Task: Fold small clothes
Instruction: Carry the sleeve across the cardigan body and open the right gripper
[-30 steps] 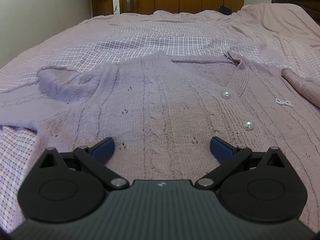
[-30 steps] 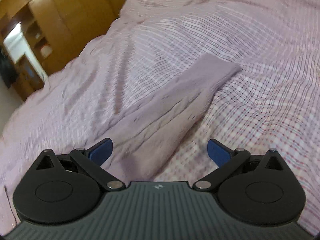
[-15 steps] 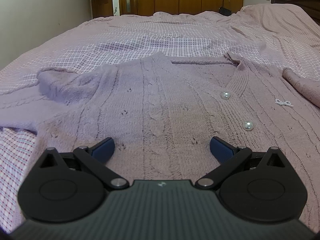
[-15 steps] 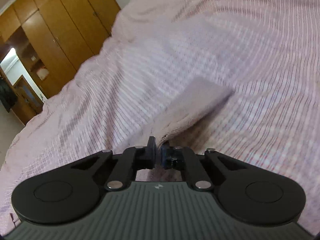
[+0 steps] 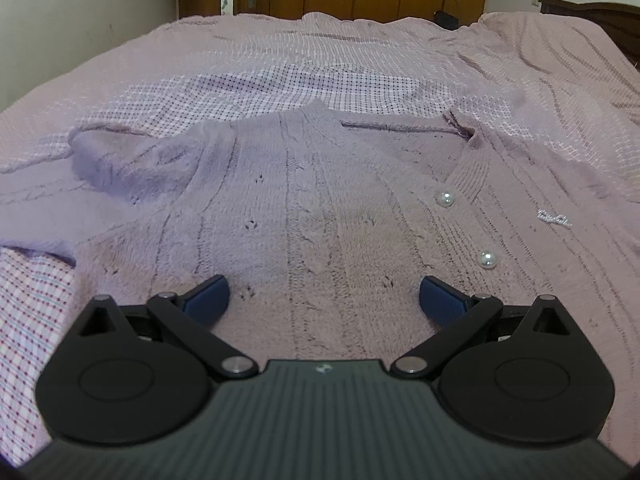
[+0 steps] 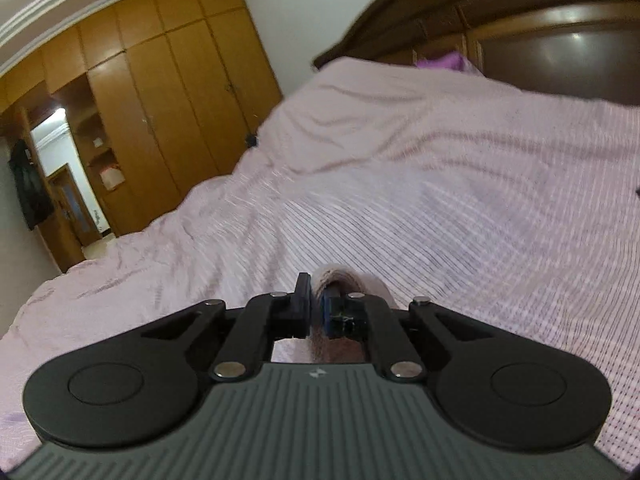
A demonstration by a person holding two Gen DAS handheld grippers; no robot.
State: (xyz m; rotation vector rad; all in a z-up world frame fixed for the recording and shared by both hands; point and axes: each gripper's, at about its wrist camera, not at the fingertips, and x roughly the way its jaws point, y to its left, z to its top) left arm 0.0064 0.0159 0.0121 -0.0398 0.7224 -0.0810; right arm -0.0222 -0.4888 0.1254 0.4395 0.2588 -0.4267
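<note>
The cardigan (image 5: pixel 320 208) looks soft, floppy and light; cuffs and hems seem the best grabs. Right gripper (image 6: pixel 316 312) pinches its sleeve (image 6: pixel 340 276); left gripper (image 5: pixel 324 296) hangs wide, empty.

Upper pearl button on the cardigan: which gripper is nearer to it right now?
Left. The left gripper hangs open over the cardigan, just short of the upper pearl button. The right gripper is shut on the sleeve, no button in its view.

Both grippers look identical: left gripper (image 5: pixel 323 295) and right gripper (image 6: pixel 316 307) have ribbed grey bodies, black round-lobed linkage arms, silver pivot screws, blue pads (image 5: pixel 208 298).
</note>
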